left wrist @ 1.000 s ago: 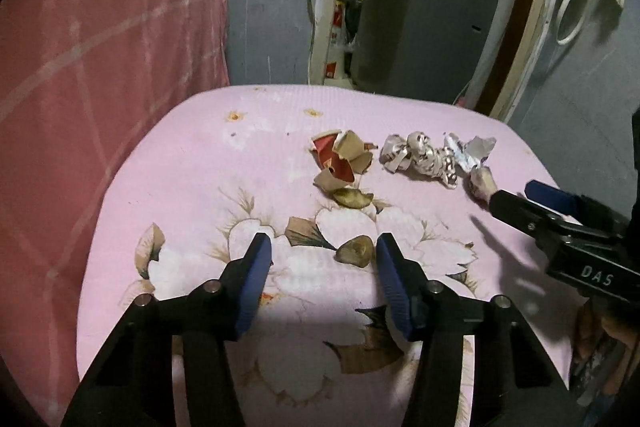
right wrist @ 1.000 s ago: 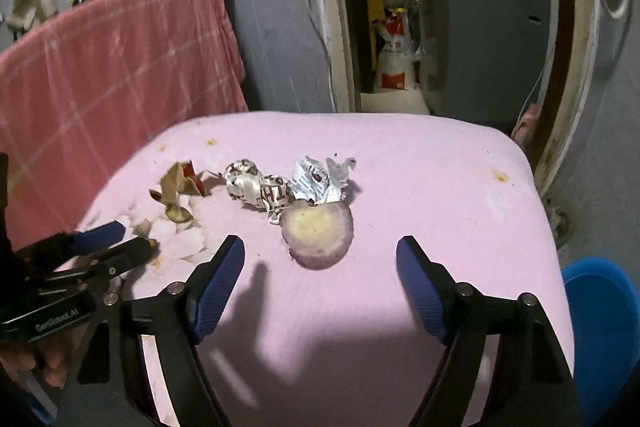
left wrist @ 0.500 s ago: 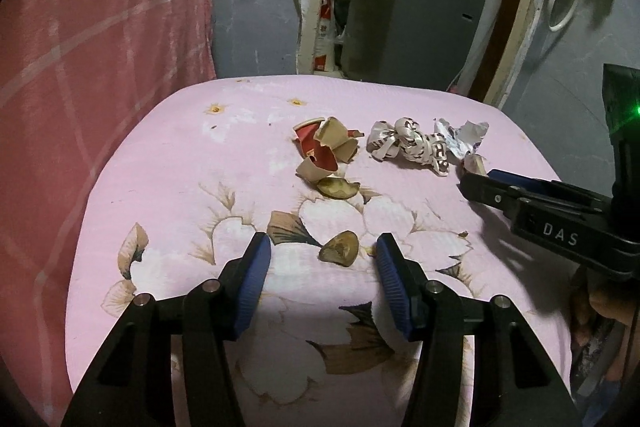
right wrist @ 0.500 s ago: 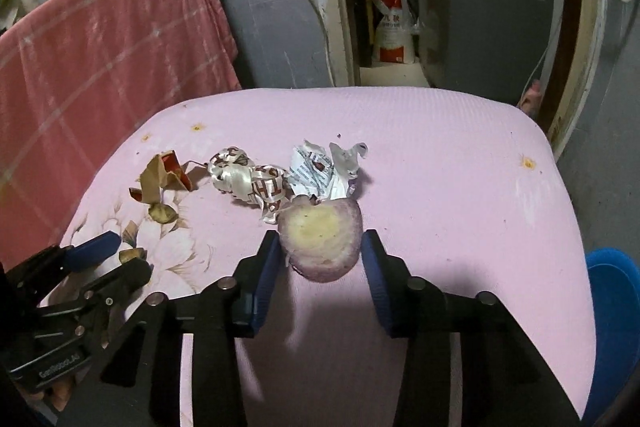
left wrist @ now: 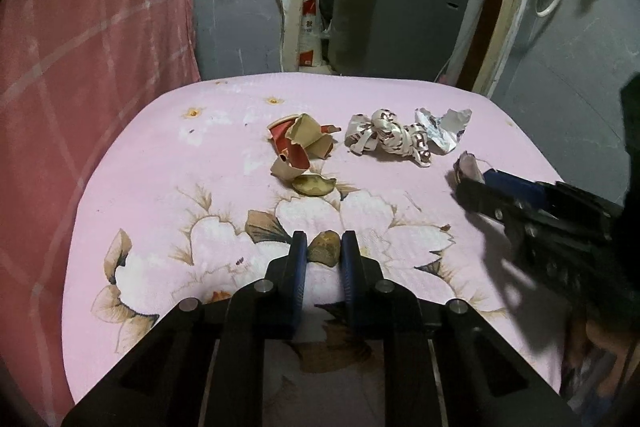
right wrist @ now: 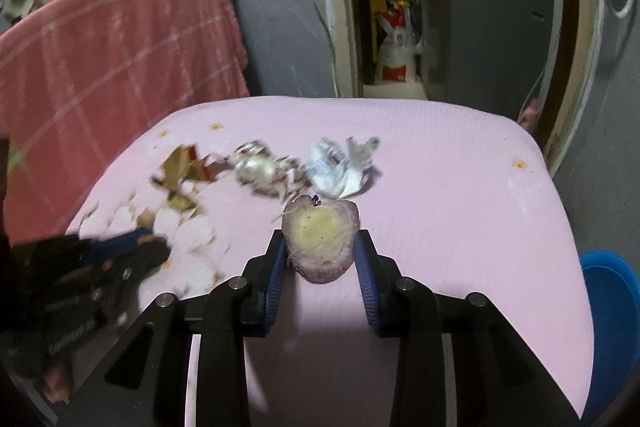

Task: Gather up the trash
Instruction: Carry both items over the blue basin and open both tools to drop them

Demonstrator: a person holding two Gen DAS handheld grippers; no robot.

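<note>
1. The left gripper (left wrist: 324,253) is closing on a small brown scrap (left wrist: 322,247); the scrap sits right between the pad tips, low on the near middle of the pink cloth (left wrist: 168,163).
2. The right gripper (right wrist: 320,247) is closing on a purple-skinned slice (right wrist: 320,239), cut face up, pads against its left and right sides, on the near right of the cloth.
3. Torn card (left wrist: 302,147) and crumpled wrappers (left wrist: 400,139) lie farther off, in a left-to-right row.
4. A blue bin (right wrist: 610,327) shows at the near right edge, nearer the right gripper, so I judge the slice has the shorter trip.
</note>
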